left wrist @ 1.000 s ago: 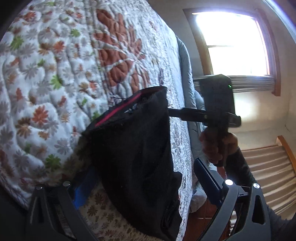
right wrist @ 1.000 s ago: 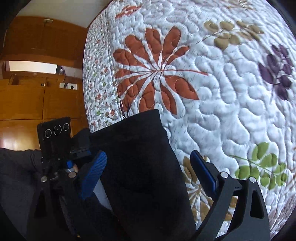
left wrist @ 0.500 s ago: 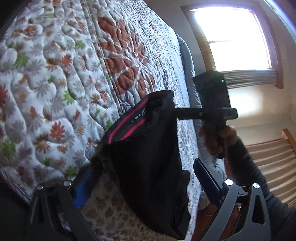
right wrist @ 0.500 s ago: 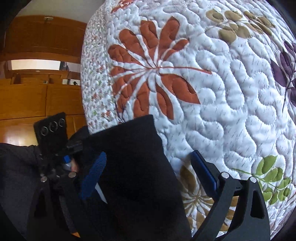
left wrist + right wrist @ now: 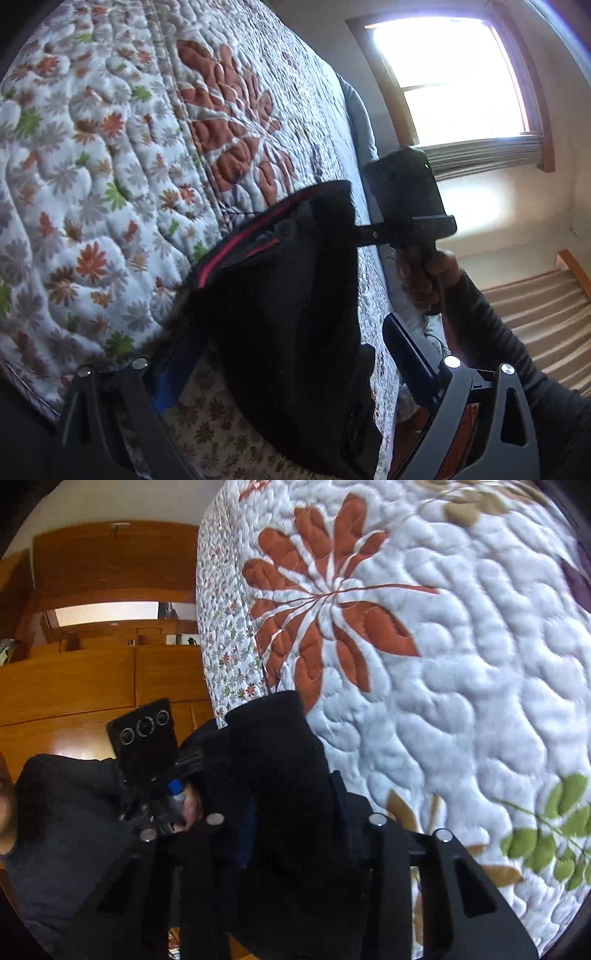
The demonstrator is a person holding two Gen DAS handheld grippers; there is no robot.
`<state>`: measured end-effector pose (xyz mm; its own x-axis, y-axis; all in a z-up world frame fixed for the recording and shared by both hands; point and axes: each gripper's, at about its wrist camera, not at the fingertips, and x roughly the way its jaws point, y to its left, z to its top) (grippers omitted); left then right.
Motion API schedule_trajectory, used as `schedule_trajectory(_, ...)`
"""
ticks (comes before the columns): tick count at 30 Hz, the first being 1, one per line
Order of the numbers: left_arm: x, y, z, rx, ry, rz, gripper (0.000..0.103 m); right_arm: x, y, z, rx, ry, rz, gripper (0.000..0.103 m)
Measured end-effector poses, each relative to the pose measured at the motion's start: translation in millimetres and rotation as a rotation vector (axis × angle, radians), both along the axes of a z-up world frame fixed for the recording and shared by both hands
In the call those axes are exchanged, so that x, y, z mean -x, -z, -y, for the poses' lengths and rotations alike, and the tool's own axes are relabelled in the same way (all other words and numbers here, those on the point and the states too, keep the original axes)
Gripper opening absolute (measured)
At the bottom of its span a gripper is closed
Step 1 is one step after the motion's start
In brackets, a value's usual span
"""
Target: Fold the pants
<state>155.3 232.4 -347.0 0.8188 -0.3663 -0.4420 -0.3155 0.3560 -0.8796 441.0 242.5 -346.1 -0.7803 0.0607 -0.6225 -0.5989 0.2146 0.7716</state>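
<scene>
The right gripper [image 5: 291,808] has its jaws drawn in tight on the black pants [image 5: 280,775], pinching a thick bunch of the fabric at the edge of the floral quilt [image 5: 443,664], while the left gripper [image 5: 291,354] stands wide open with the pants hanging between its blue-lined fingers [image 5: 406,354], the cloth against the left-hand one. Only the left wrist view shows the pants' red-striped waistband [image 5: 236,254], the bright window [image 5: 450,74] and the person's right hand [image 5: 424,277] on the gripper's handle. Only the right wrist view shows the wooden cabinets [image 5: 92,672] beyond the bed.
</scene>
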Motion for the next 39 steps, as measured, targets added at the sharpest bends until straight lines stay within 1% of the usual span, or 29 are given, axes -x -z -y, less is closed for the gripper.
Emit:
schedule_trajectory(4, -2, -6, 3, -0.043, -0.021, -0.015, 0.096, -7, -1, 7, -0.016, 0.019, -0.037, 0.033)
schedule_trajectory(6, -6, -12, 7, -0.092, -0.011, -0.020, 0.094, -7, 2, 5, -0.013, 0.014, -0.033, 0.033)
schedule_trajectory(7, -8, -16, 9, -0.133, -0.002, -0.025, 0.086, -8, 4, 3, -0.008, 0.010, -0.025, 0.033)
schedule_trajectory(8, -9, -18, 11, -0.159, 0.005, -0.036, 0.064, -7, 6, 1, -0.004, 0.008, -0.017, 0.033)
schedule_trajectory(9, -9, -20, 11, -0.171, 0.010, -0.050, 0.057, -8, 7, 0, -0.001, 0.005, -0.006, 0.033)
schedule_trajectory(10, -9, -19, 9, -0.161, 0.009, -0.061, 0.047, -9, 9, 0, -0.001, 0.003, -0.004, 0.033)
schedule_trajectory(11, -5, -14, 4, -0.123, -0.001, -0.069, 0.040, -9, 8, 0, -0.002, 0.001, 0.002, 0.033)
schedule_trajectory(12, -3, -12, 0, -0.097, -0.006, -0.070, 0.040, -9, 7, 0, -0.004, 0.000, 0.009, 0.033)
schedule_trajectory(13, -3, -13, 0, -0.094, -0.005, -0.068, 0.039, -8, 5, 1, -0.006, 0.002, 0.024, 0.033)
schedule_trajectory(15, -3, -19, 5, -0.134, 0.006, -0.066, 0.035, -6, 1, 2, -0.009, 0.005, 0.052, 0.033)
schedule_trajectory(17, -6, -22, 8, -0.148, 0.011, -0.069, 0.030, -1, -7, 3, -0.007, 0.011, 0.123, 0.033)
schedule_trajectory(21, -3, -32, 6, -0.176, 0.033, -0.075, 0.023, 17, -28, 3, -0.002, 0.030, 0.282, 0.034)
schedule_trajectory(22, -8, -39, 10, -0.190, 0.042, -0.075, 0.021, 25, -39, 5, -0.008, 0.044, 0.332, 0.034)
schedule_trajectory(23, -8, -50, 12, -0.220, 0.054, -0.079, 0.021, 29, -47, 8, -0.013, 0.058, 0.360, 0.033)
schedule_trajectory(25, -16, -68, 19, -0.245, 0.068, -0.085, 0.020, 35, -66, 16, -0.028, 0.092, 0.411, 0.033)
schedule_trajectory(26, -18, -81, 23, -0.266, 0.080, -0.088, 0.020, 39, -77, 22, -0.039, 0.115, 0.440, 0.033)
schedule_trajectory(30, -24, -129, 44, -0.362, 0.128, -0.076, 0.019, 49, -117, 48, -0.082, 0.187, 0.521, 0.032)
schedule_trajectory(32, -25, -153, 57, -0.415, 0.151, -0.063, 0.019, 53, -145, 66, -0.114, 0.224, 0.569, 0.032)
schedule_trajectory(33, -25, -164, 64, -0.437, 0.162, -0.056, 0.019, 57, -154, 72, -0.123, 0.234, 0.586, 0.032)
schedule_trajectory(35, -24, -182, 79, -0.481, 0.184, -0.039, 0.019, 62, -179, 91, -0.149, 0.269, 0.632, 0.032)
schedule_trajectory(39, -18, -208, 109, -0.559, 0.229, -0.015, 0.019, 76, -216, 124, -0.180, 0.330, 0.727, 0.032)
